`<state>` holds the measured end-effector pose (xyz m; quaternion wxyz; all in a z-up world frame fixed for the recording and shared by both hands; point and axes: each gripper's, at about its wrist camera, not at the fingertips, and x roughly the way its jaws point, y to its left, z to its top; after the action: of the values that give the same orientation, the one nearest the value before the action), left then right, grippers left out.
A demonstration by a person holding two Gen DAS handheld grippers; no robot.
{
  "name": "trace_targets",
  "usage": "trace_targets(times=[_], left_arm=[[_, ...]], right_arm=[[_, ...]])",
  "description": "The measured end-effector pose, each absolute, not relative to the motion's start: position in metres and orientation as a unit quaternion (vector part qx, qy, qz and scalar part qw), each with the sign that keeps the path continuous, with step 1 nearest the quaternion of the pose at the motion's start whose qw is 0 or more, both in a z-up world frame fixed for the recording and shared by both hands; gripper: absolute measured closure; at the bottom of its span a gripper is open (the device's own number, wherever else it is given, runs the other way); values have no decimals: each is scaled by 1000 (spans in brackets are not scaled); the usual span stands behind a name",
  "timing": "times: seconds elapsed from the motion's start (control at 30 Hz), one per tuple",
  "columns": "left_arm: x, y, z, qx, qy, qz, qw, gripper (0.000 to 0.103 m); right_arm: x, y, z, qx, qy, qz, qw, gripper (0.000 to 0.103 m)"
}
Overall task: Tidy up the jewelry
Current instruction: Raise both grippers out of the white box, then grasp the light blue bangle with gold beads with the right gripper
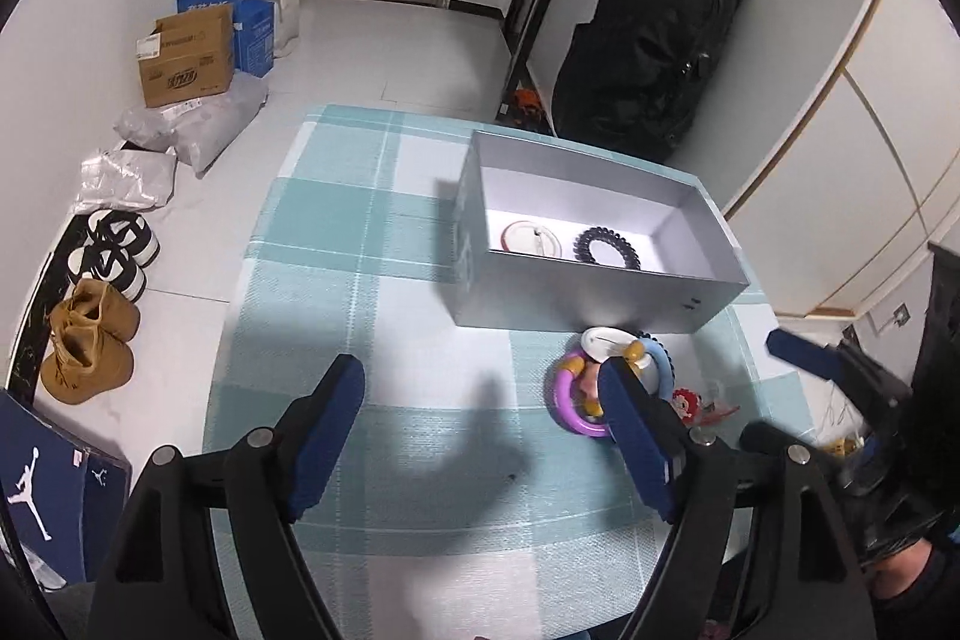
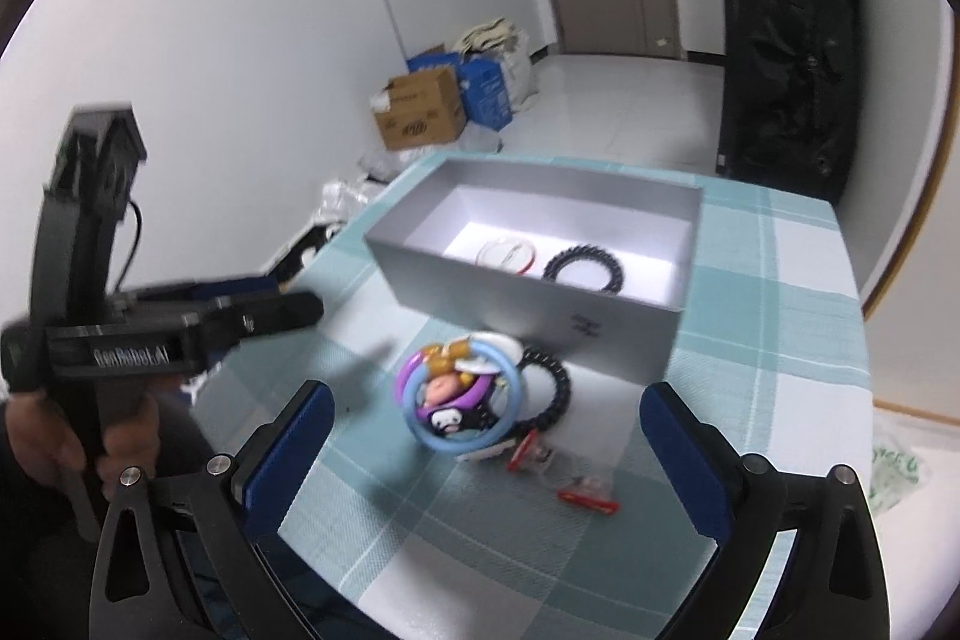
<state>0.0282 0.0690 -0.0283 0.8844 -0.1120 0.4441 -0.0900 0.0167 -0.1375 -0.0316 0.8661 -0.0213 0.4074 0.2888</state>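
Both claws stand released w/ nothing between the pads. The bracelet pile [image 2: 462,394] lies on the checked surface [image 2: 780,340], just in front of the grey box [image 2: 528,304], straight ahead of the right claw [image 2: 480,448]. The left claw [image 1: 480,436] sits off to its left, so the right is nearer.

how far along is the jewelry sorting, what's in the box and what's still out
Done: a white-and-red ring and a black coil band lie in the grey box. In hand: nothing; the left gripper and right gripper are both open and empty. Left: the pile in front of the box, with a purple ring, a blue ring, another black coil and red clips.
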Motion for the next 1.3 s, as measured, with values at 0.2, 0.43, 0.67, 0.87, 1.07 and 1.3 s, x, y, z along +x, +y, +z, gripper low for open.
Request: trace_targets(times=[0.2, 0.43, 0.67, 0.87, 1.07, 1.3], left_arm=[[24, 72, -25, -117, 434, -92, 888, 26], [25, 72, -27, -113, 439, -92, 886, 26], [26, 80, -28, -123, 443, -80, 885, 26], [28, 83, -29, -132, 444, -79, 883, 26], [28, 78, -28, -131, 446, -87, 881, 26], [29, 74, -29, -126, 453, -97, 877, 26]], right_arm=[[20, -117, -48, -59, 417, 292, 859, 1], [21, -93, -59, -122, 410, 291, 856, 7], [24, -77, -72, -161, 418, 281, 849, 32], [28, -83, -70, -137, 423, 287, 848, 42], [28, -91, -64, -112, 423, 294, 850, 42], [29, -103, -53, -69, 417, 299, 856, 42]])
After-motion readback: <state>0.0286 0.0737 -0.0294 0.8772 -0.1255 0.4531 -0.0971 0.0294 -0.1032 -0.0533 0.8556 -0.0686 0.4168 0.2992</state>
